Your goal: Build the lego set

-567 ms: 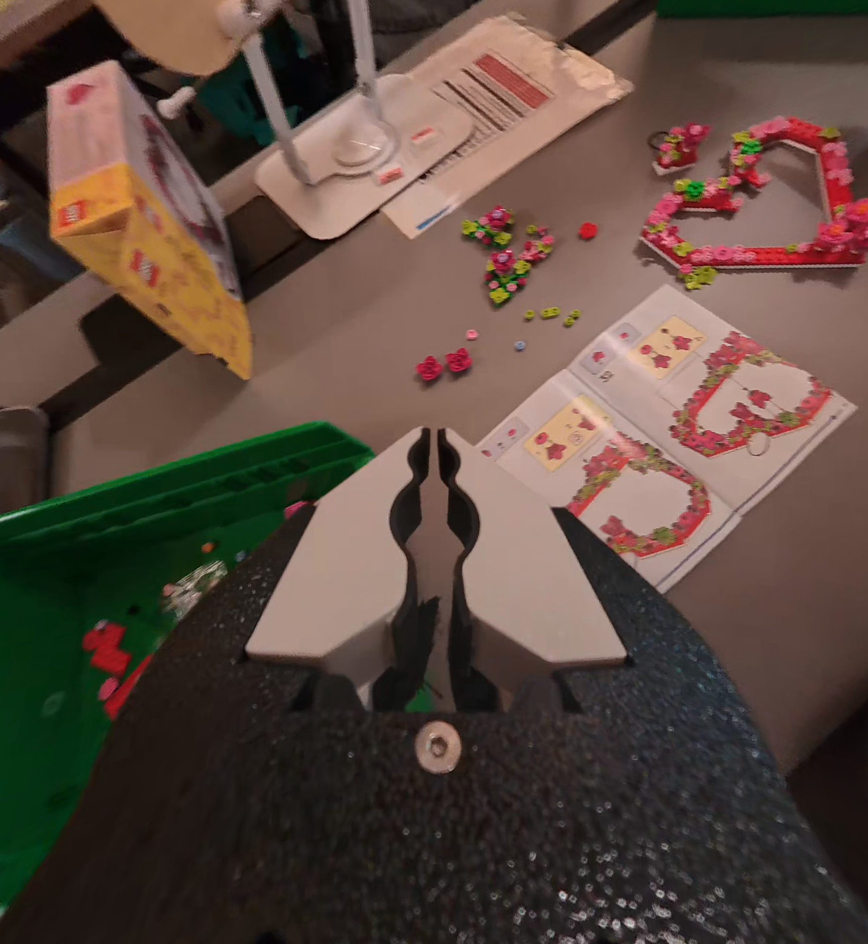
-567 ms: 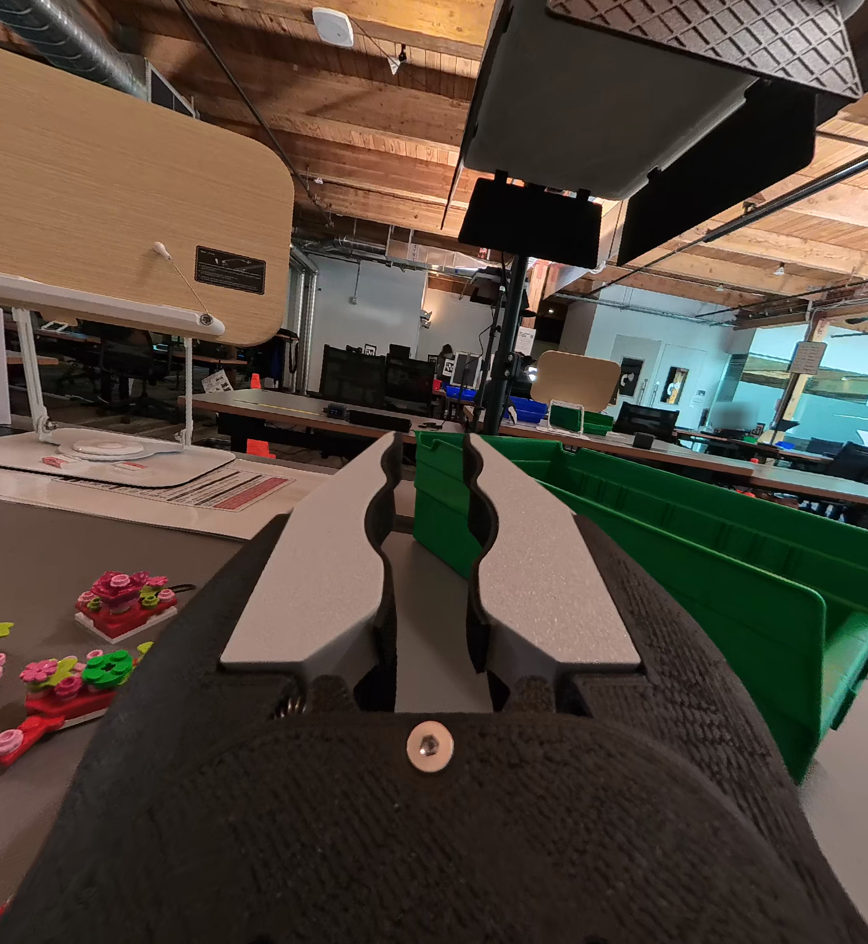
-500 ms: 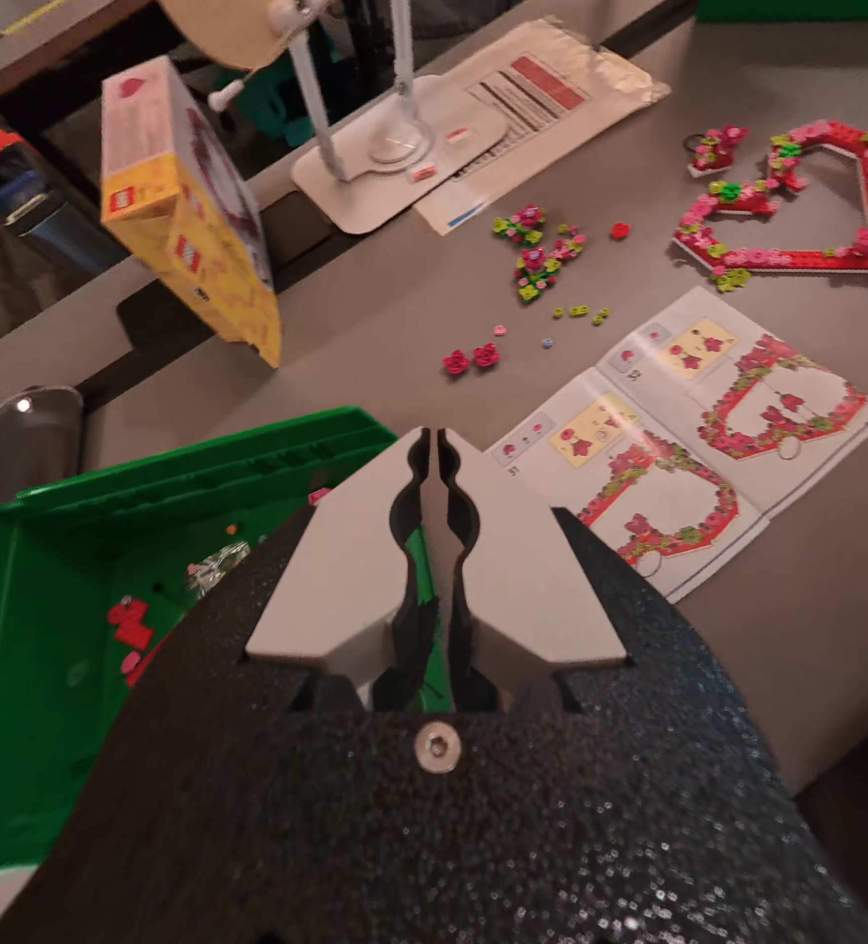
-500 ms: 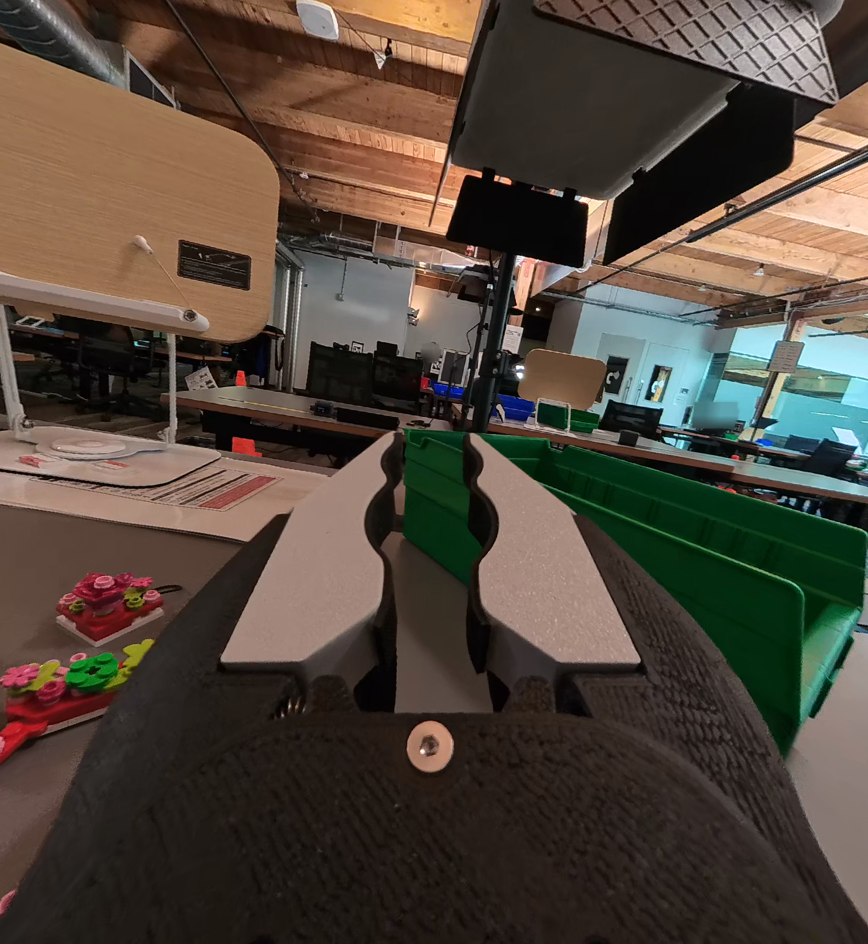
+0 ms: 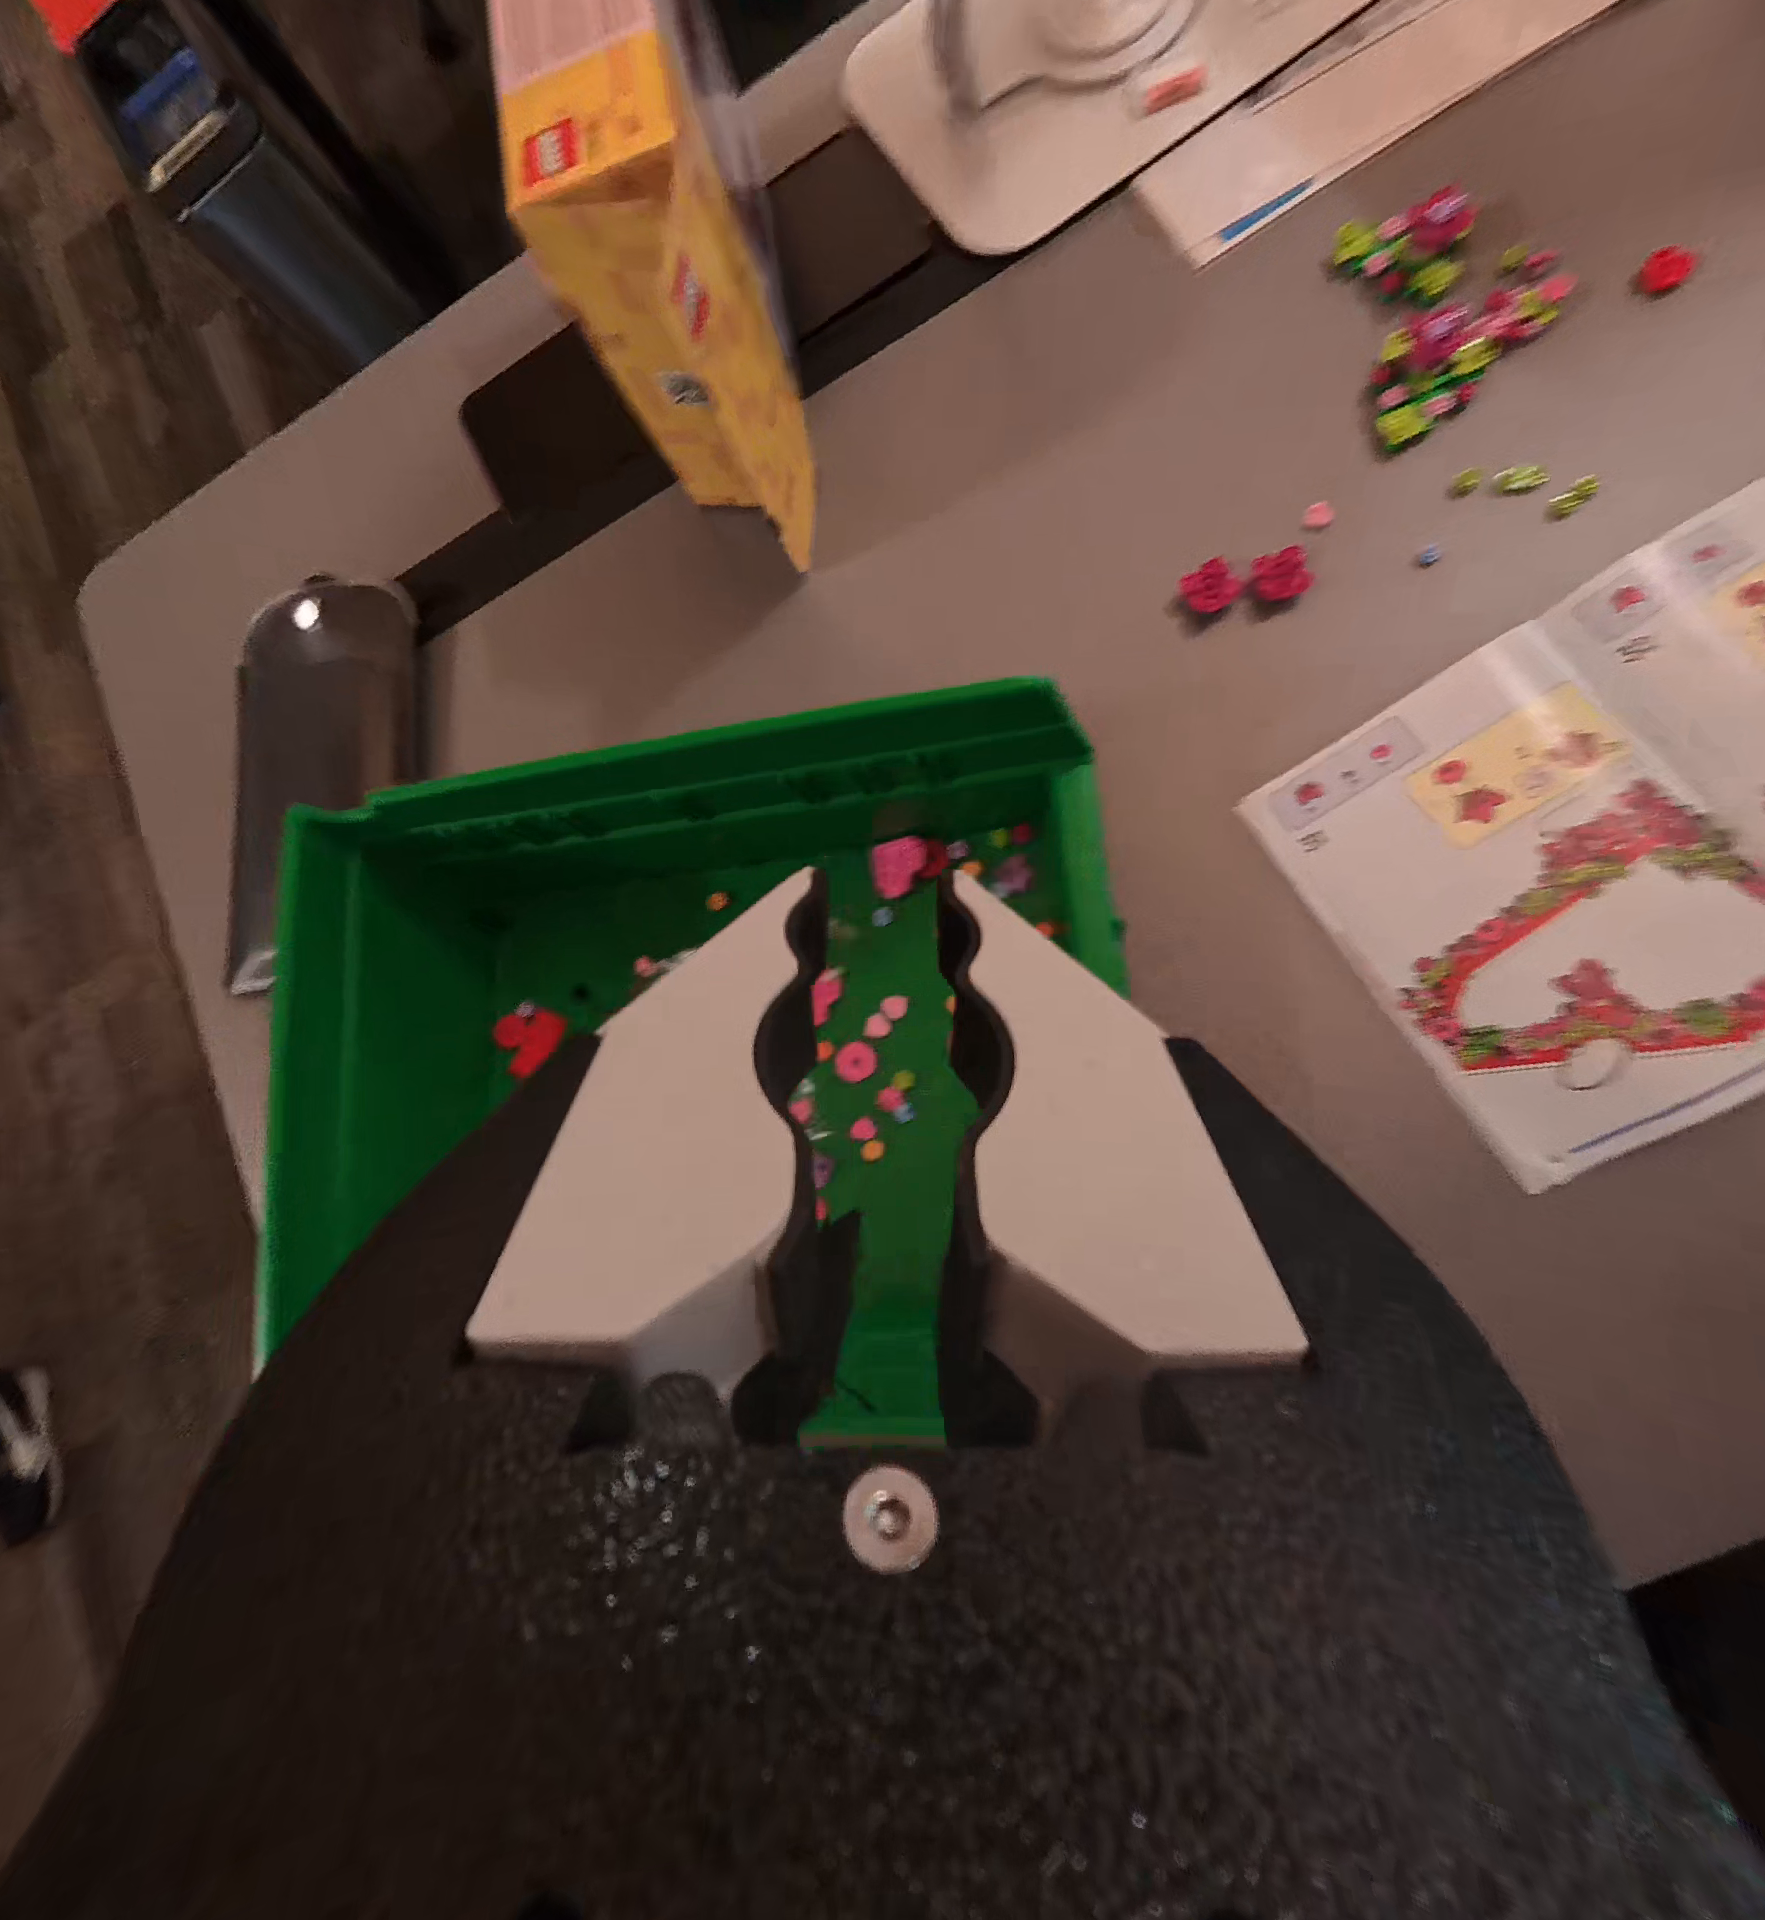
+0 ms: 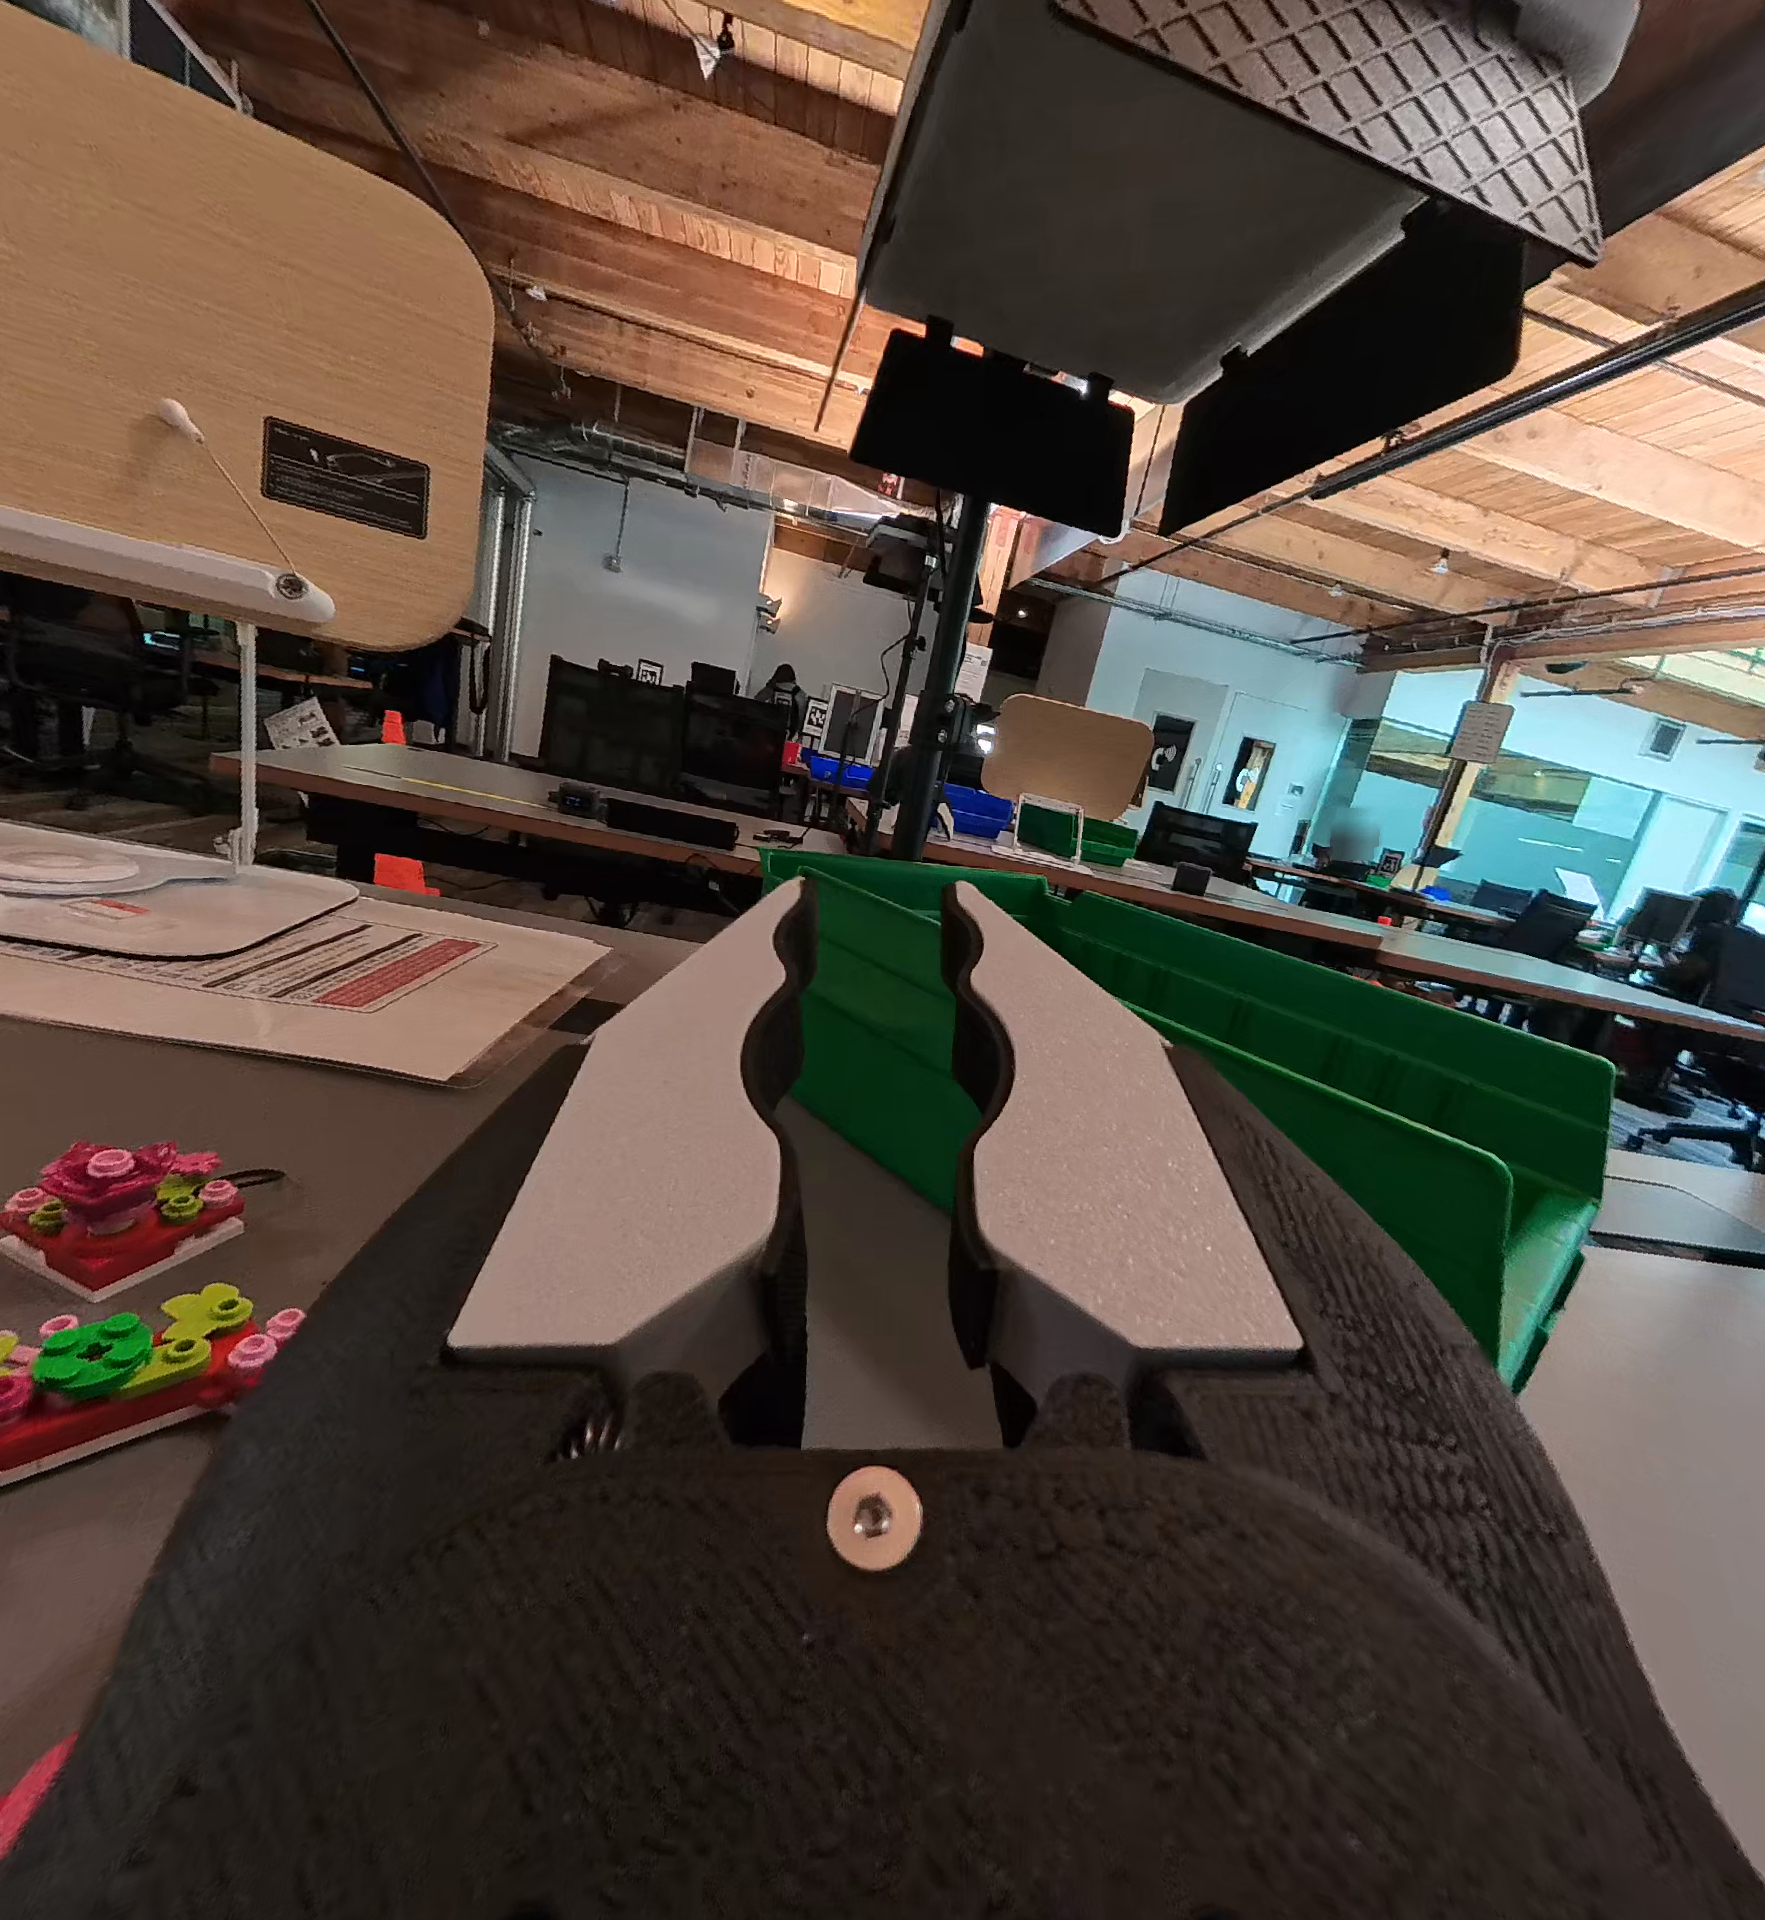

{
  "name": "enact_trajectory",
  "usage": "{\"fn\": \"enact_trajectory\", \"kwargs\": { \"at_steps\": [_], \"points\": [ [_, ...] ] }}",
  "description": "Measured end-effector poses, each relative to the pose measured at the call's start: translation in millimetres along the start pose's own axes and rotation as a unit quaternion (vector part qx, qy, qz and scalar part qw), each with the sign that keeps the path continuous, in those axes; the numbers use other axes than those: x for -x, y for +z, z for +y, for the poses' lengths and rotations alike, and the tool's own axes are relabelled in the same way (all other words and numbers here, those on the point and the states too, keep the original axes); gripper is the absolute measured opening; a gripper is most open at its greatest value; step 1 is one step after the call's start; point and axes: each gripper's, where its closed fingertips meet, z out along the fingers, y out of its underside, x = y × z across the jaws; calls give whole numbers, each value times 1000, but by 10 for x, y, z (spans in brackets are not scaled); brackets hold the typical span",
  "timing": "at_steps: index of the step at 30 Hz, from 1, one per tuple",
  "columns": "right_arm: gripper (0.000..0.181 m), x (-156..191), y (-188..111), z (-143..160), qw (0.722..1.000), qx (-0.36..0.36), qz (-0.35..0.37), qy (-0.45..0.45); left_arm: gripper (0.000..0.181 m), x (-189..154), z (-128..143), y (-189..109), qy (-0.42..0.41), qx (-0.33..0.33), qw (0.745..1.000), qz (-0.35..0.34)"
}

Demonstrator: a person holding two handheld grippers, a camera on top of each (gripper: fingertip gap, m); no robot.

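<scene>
My left gripper is open and empty, hovering above a green bin. Several loose pink, red and orange Lego pieces lie on the bin's floor and show between its fingers. Two red flower pieces and small flower clusters lie on the grey table beyond it. The open instruction booklet lies to the right. My right gripper is open and empty, low over the table and facing a second green bin. Two red flowered sub-assemblies sit to its left.
A yellow Lego box stands tilted at the table's far edge. A grey cylinder lies behind the bin. A white stand base rests on a printed sheet, with a wooden board above. The left table edge drops to the floor. About 65 cm separates my left fingertips from my right.
My left gripper has swung left from the booklet to above the green bin, and its jaws have opened. My right gripper has shifted slightly left and kept the same gap.
</scene>
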Motion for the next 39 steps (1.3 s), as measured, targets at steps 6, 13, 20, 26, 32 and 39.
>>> {"fn": "enact_trajectory", "kwargs": {
  "at_steps": [6, 13, 20, 26, 32, 39],
  "points": [
    [24, -84, -12, 20, 1000, 9, 27, -3, 24, 575, 469, 467, -87, 120, 989, 32],
    [24, -113, -13, 33, 999, 14, 37, -14, 25, 926, 911, 805, -73, 219, 973, 23],
    [23, -130, 2, 49, 999, 18, 44, -22, 30, 927, 1131, 1100, -48, 271, 959, 66],
    [23, -111, 9, 56, 998, 22, 42, -31, 61, 700, 1148, 1280, -67, 265, 955, 112],
    [23, -118, 11, 65, 998, 26, 46, -38, 78, 583, 1202, 1306, -55, 277, 953, 113],
    [23, -126, 7, 77, 997, 32, 53, -50, 72, 582, 1295, 1293, 0, 292, 953, 81]
  ]
}}
